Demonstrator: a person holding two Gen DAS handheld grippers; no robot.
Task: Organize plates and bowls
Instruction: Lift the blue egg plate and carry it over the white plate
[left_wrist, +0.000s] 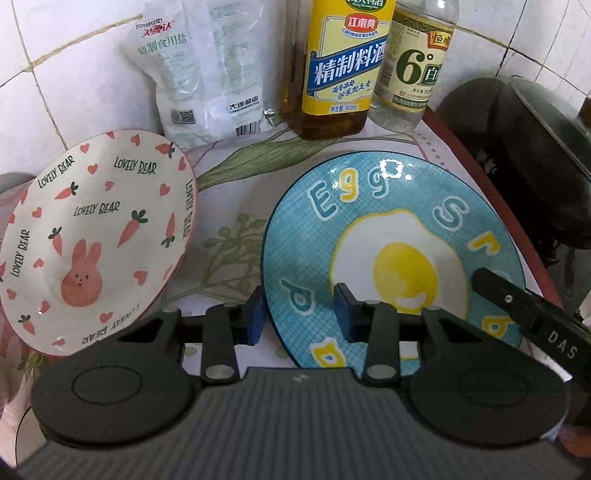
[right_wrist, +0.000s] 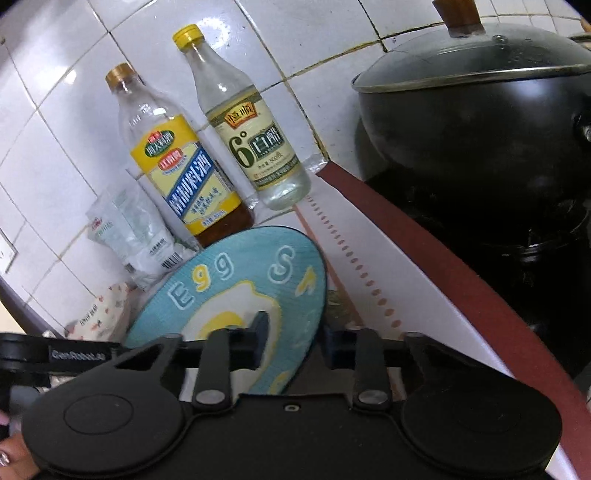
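**A:** Where are you working?

**B:** A white-tiled corner, on a floral-cloth counter (left_wrist: 229, 236), with a salt bag (left_wrist: 199, 74) and two bottles at the back. Through my left camera, my left gripper (left_wrist: 299, 314) stands open and empty, straddling the near rim of the blue egg plate (left_wrist: 369, 206). The pink rabbit bowl (left_wrist: 92, 236) sits tilted to its left, apart from it.

**A:** And the right camera?

**B:** The cooking wine bottle (right_wrist: 184, 173) and vinegar bottle (right_wrist: 251, 140) stand against the tiles, a black lidded wok (right_wrist: 476, 122) beside them. My right gripper (right_wrist: 291, 343) is spread around the plate's right edge, not visibly clamped.

**A:** Progress?

**B:** Early, I'd judge: nothing stacked yet. The plate looks glossy, teal crosshatch with a fried egg.
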